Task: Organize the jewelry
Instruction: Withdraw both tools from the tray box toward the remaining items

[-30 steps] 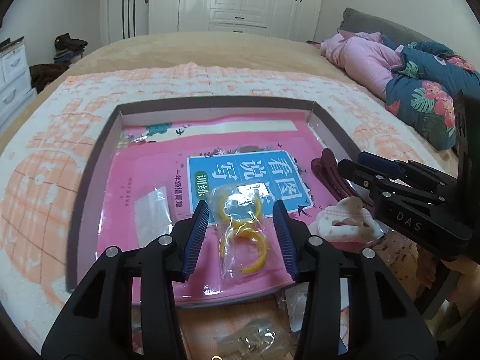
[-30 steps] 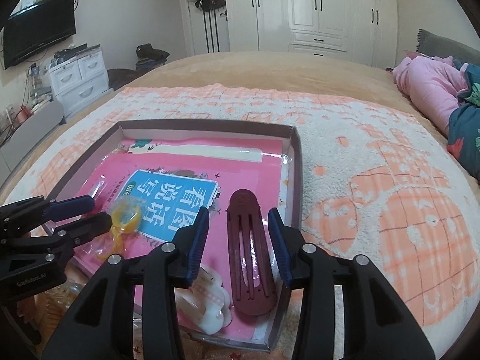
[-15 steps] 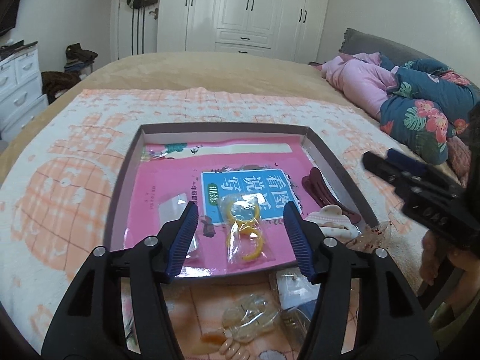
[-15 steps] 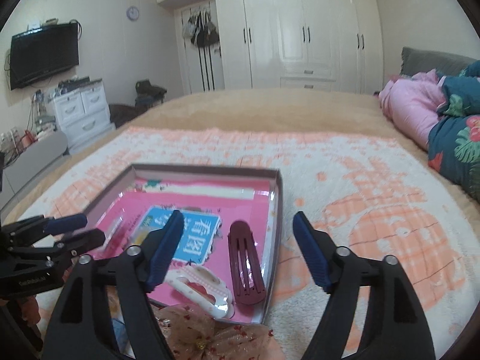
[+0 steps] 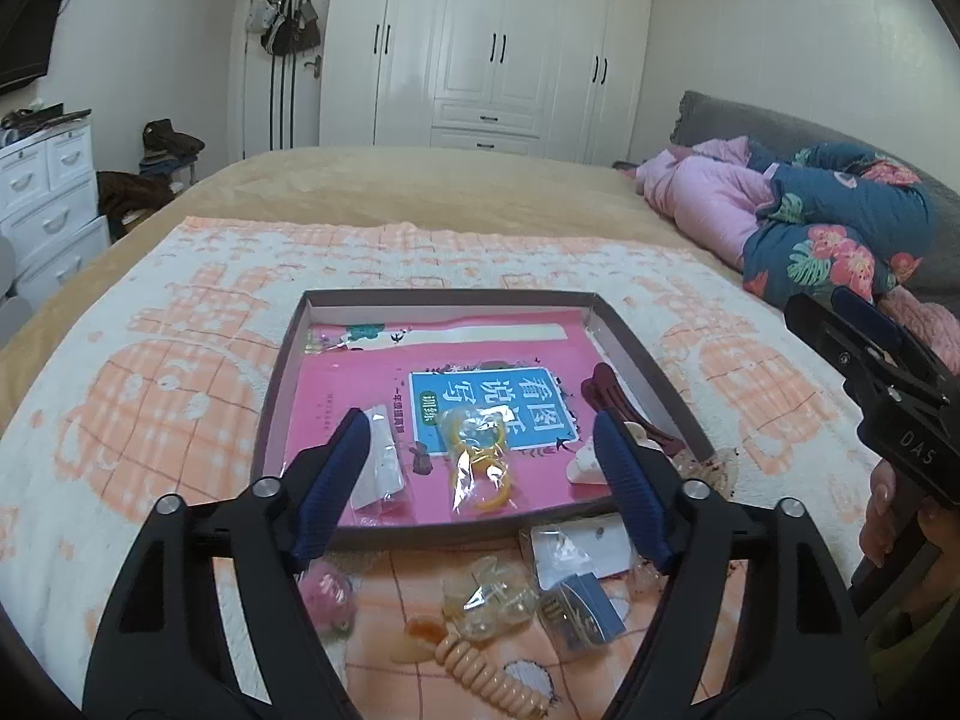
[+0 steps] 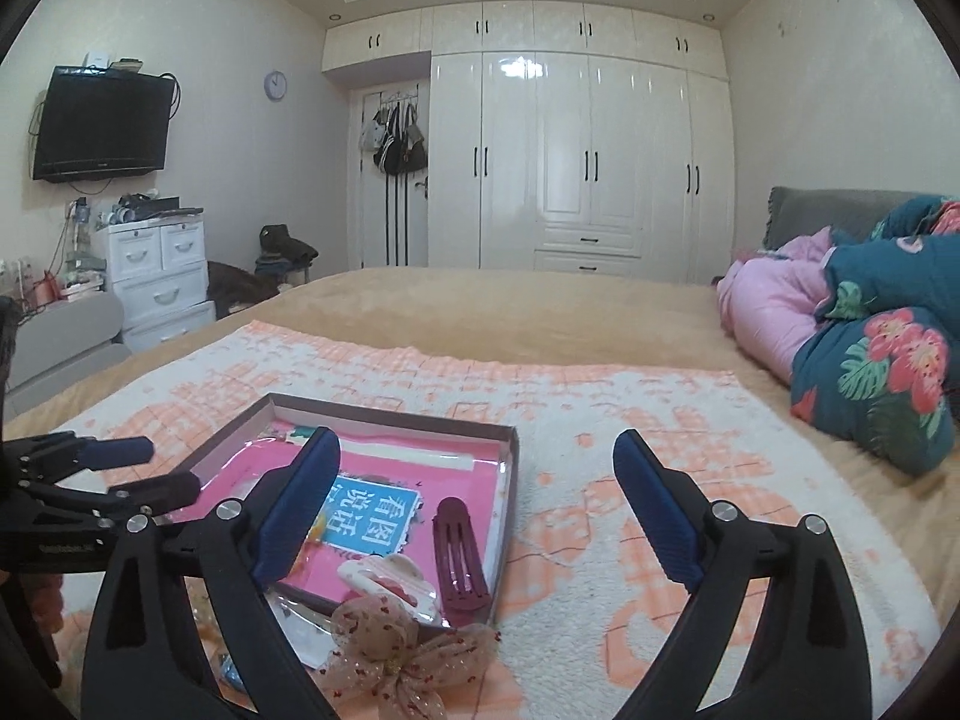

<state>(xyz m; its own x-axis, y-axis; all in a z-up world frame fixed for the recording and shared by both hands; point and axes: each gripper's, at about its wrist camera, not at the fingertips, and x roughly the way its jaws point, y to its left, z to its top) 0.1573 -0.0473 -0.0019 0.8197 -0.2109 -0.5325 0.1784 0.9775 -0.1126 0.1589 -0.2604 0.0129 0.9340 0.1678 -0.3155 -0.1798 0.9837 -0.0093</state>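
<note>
Both jaws spread wide, nothing between them. Left gripper (image 5: pixel 480 474) hangs above the near edge of the tray (image 5: pixel 456 295); right gripper (image 6: pixel 474 516) sits off the tray's right side, over the blanket (image 6: pixel 600 480).

Tray contents: pink workbook (image 5: pixel 360 384) lining the bottom, w/ a blue label. On it, a clear bag of yellow hoops (image 5: pixel 480 468) at centre-near, a small clear packet (image 5: pixel 381 468) at 9 o'clock of that bag, a tiny dark piece (image 5: pixel 422 461) between the two. Maroon hair clip (image 6: pixel 462 558) lies along the right wall at 3 o'clock; white-pink claw clip (image 6: pixel 384 579) just beside it, near-right corner.

Outside tray, at 6 o'clock on the blanket: pink pom hair tie (image 5: pixel 327 591), clear bag w/ gold bits (image 5: pixel 489 600), white earring card (image 5: pixel 579 549), dark blue card w/ pins (image 5: pixel 582 612), peach coil hair tie (image 5: pixel 486 669). Sheer beige bow (image 6: pixel 390 654) touches the tray's near-right corner.

Bed (image 6: pixel 480 312) beneath, pink and floral bedding (image 6: pixel 852 324) at 2 o'clock, white wardrobe (image 6: pixel 576 162) at 12.
</note>
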